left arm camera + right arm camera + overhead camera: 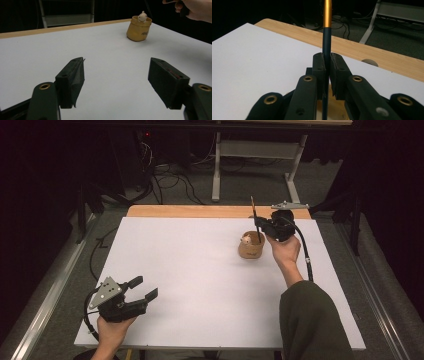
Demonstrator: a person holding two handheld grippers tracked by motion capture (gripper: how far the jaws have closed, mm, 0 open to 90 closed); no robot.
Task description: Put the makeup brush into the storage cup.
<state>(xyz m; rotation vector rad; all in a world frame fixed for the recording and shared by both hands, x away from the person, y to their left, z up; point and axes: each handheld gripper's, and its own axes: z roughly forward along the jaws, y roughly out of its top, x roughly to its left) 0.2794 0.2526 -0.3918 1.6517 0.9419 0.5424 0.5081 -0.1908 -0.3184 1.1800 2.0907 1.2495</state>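
Right gripper (261, 226) | fingers clamped on upright brush (326, 37) above pot (251, 249) | left gripper (146, 287) wide open (holds nothing) on worktop (190, 270)

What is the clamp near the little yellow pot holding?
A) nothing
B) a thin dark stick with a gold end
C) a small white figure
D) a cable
B: the right gripper has its jaws shut on the stick, upright above the pot.
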